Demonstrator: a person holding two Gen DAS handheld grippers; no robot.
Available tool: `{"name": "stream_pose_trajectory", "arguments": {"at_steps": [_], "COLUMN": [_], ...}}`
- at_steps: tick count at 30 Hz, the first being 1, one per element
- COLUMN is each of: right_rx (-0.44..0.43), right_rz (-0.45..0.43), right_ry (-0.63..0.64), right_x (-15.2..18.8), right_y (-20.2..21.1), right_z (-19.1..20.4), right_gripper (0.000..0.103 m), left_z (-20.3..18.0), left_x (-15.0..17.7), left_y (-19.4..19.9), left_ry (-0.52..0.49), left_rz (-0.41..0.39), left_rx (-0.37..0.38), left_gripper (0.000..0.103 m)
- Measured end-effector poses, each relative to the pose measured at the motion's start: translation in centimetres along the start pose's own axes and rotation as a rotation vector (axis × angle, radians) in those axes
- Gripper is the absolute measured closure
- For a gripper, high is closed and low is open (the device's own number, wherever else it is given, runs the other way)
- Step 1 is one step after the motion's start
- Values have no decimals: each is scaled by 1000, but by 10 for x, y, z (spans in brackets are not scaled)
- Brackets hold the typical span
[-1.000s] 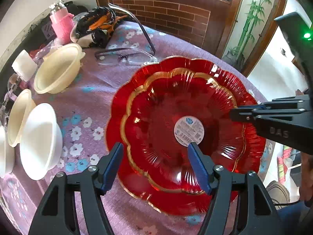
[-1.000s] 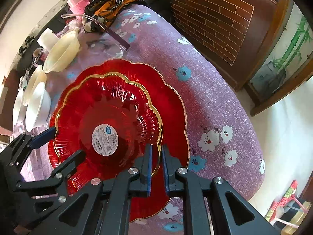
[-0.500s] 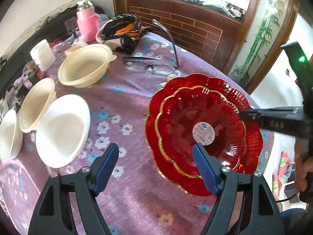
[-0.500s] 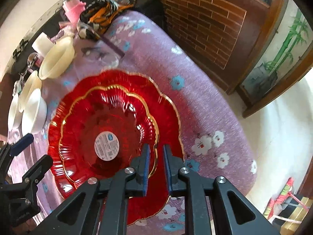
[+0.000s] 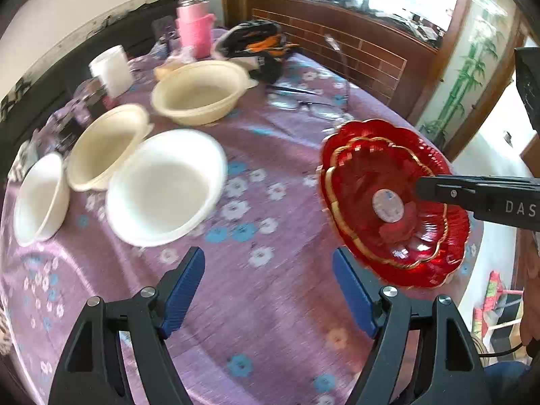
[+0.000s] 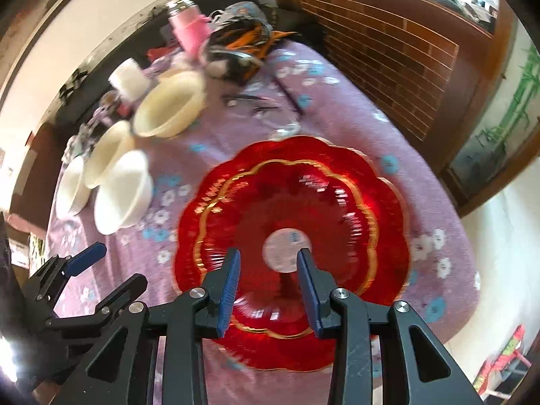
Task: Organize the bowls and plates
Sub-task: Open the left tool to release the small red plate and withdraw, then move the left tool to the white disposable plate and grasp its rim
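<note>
Table [image 5: 276, 303], purple floral cloth. On it: four pale bowls [image 5: 165, 187] at left, red plates [image 5: 395, 202] stacked at right, glasses [image 5: 303, 104], pink flask [image 5: 194, 22], white cup [image 5: 111, 69].

right gripper [image 6: 268, 290] jaws just opened off smaller red plate [image 6: 287, 209] rim, left gripper [image 5: 268, 290] pulled back

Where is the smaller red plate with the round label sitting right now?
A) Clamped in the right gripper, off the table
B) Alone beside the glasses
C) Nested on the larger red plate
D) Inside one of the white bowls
C: the smaller red plate lies nested on the larger red plate, and the right gripper hangs above them with its jaws apart, pressing on nothing.
</note>
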State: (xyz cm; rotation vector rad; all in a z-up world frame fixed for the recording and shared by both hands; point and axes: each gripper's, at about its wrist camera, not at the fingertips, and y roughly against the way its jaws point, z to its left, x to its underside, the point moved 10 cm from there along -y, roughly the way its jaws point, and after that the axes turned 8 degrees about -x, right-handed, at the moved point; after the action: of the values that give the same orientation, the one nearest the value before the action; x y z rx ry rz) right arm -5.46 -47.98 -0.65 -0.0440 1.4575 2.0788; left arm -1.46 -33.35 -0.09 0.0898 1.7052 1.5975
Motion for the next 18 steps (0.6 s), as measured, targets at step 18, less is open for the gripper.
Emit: {"name": "stream_pose_trajectory", "arguments": {"at_steps": [18], "right_rx": [-116], "right_rz": [93], "right_ry": [117], "right_x": [3], "right_y": [-41], "right_z": [97], "right_gripper": [66], "left_z": [114], "left_x": [26], "left_y": [-1], "left_ry": [220], "left_rz": [23], "left_rx": [-61], "left_gripper": [26]}}
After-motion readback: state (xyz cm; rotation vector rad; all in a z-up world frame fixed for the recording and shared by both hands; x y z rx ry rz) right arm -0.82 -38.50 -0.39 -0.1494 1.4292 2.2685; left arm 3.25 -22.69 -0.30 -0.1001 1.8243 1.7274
